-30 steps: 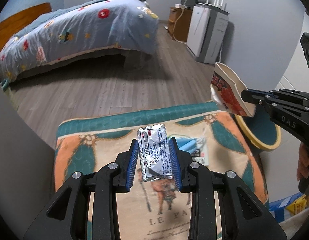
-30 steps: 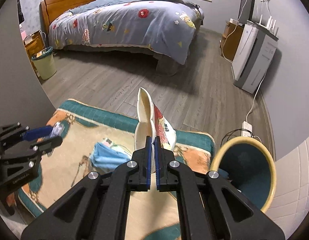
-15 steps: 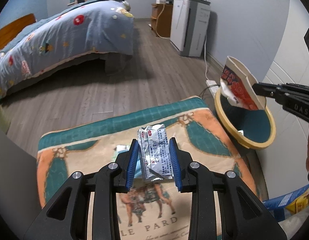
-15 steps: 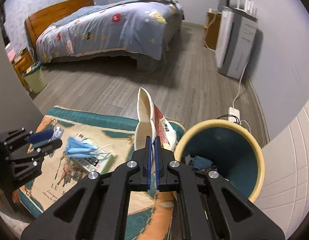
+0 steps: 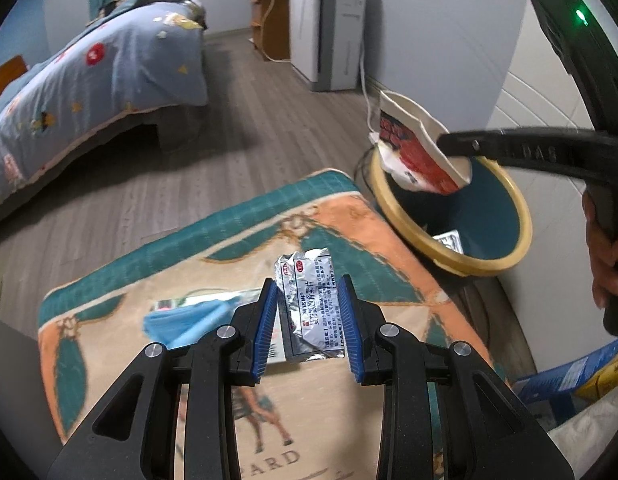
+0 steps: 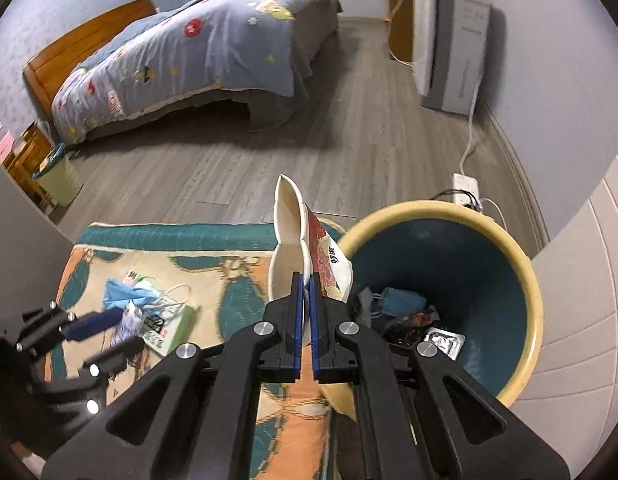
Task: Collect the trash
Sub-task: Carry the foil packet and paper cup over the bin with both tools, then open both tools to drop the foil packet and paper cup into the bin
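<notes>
My right tool [image 6: 305, 300] is clenched on the light, crushable cream-and-red paper cup [image 6: 309, 244] beside the yellow-rimmed teal bin [image 6: 525, 280], while my left tool [image 5: 309, 312] pinches a thin, crinkly silver foil sachet [image 5: 311, 300] by its edges.

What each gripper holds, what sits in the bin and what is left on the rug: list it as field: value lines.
left gripper: shut on silver foil packet
right gripper: shut on crushed paper cup, held at the bin's rim
bin: yellow rim, teal inside, open top
in bin: blue mask, foil wrapper, dark scraps
on rug: blue face mask, green-edged box under it
</notes>
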### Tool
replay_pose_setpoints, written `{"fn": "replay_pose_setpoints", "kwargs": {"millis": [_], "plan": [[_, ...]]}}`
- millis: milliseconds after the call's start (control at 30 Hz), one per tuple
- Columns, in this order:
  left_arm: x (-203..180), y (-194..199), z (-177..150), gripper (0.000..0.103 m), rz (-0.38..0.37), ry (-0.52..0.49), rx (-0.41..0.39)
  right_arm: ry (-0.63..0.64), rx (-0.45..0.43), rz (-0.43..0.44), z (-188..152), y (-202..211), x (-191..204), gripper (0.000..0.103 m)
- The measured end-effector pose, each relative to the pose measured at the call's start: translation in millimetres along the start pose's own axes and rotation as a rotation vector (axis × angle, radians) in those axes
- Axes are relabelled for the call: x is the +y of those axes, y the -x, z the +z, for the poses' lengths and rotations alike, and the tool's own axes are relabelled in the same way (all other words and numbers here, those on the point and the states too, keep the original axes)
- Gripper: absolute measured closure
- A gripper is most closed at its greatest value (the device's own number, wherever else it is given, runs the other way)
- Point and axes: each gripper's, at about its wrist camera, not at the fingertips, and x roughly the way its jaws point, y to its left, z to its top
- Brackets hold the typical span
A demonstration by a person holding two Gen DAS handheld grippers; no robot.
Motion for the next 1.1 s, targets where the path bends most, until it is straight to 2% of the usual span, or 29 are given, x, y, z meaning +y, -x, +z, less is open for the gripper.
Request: {"fn": "replay_pose_setpoints", "kwargs": {"millis": [133, 367, 633, 767, 900, 1100], "plan": [[-22, -8, 5, 0.07, -0.035, -0.027, -0.002, -0.029, -0.003, -0.038, 1, 2, -25, 0.1], [-66, -12, 19, 0.07, -0.116, -0.073, -0.032, -0.153, 0.018, -0.091, -5, 2, -89, 0.1], [-121, -22, 27, 0.07, -0.198, -0.137, -0.034, -0.251, 0.053, -0.104, -22, -5, -128, 0.1], [-137, -38, 36, 0.07, -0.206, -0.17, -0.011, -0.317, 0.079, -0.096, -31, -13, -140, 0.1], [-141, -58, 48, 0.07, -0.216, -0.158, 0.026, -0.366, 0.095, -0.1, -38, -20, -150, 0.1], [-139, -89, 64, 0.07, -0.155, -0.197, 0.043, -0.415, 0.102, -0.085, -43, -26, -158, 0.1]]}}
